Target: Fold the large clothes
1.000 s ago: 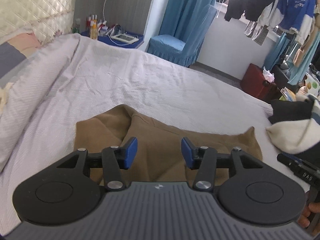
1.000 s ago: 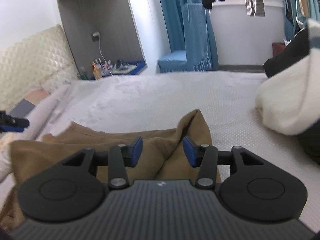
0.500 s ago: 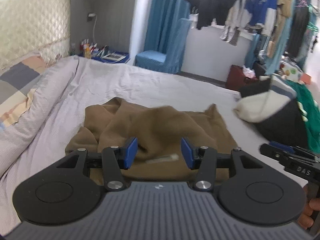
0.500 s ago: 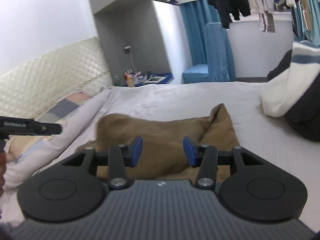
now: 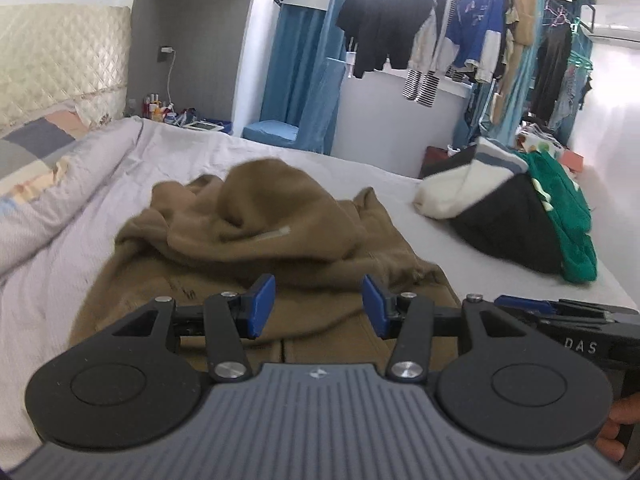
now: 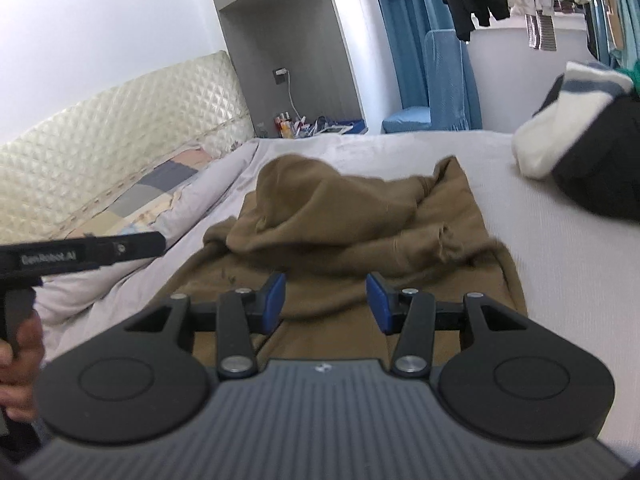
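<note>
Two side-by-side wrist views, angled down, close over the same brown garment [image 5: 256, 236] [image 6: 344, 216].
</note>
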{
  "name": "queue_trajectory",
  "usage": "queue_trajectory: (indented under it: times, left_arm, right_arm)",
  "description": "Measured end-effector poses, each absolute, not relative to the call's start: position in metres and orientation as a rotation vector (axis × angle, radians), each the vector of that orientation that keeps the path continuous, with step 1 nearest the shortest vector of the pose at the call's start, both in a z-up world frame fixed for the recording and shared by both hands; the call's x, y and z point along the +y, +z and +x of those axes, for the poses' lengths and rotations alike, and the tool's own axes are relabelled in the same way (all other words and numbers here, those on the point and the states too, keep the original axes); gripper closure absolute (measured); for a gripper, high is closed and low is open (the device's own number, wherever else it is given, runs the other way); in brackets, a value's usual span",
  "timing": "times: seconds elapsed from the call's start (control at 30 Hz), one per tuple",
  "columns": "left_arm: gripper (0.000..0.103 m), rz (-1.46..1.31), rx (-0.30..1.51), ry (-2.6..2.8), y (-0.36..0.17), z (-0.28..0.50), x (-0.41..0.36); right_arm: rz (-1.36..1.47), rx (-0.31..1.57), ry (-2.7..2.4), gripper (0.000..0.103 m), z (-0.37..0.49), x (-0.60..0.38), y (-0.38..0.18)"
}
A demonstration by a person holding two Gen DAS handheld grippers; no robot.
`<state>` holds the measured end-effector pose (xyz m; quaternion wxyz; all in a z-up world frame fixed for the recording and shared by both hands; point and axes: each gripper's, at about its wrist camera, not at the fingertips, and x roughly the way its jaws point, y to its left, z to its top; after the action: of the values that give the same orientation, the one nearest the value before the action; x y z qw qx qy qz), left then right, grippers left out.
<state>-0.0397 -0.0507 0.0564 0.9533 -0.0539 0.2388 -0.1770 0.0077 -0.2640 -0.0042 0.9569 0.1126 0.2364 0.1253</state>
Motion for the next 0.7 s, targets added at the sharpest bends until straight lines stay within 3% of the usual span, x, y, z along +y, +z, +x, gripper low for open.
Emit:
queue_trajectory:
  times: [0.27,0.4,0.47,0.7]
  left_arm:
    - [0.048,-0.142,0.528,-0.360,0.017,-0.052,-0.058]
    - [0.048,-0.179,0.569,-0.338,0.004,-0.032,-0.048]
    - [0.047,-0.207,0.598,-0.317,-0.004,-0.021,-0.038]
    - [0.042,-0.255,0.706,-0.236,-0.015,0.008,0.005]
  right_arm:
    - [0.209,0.495,0.229,0.055,-0.021,-0.264,-0.015]
    - [0.223,0.566,0.205,0.054,-0.011,-0.267,-0.029]
    - [0.258,0.597,0.194,0.047,-0.003,-0.274,-0.032]
    - [0.391,0.698,0.191,0.047,0.024,-0.308,-0.038]
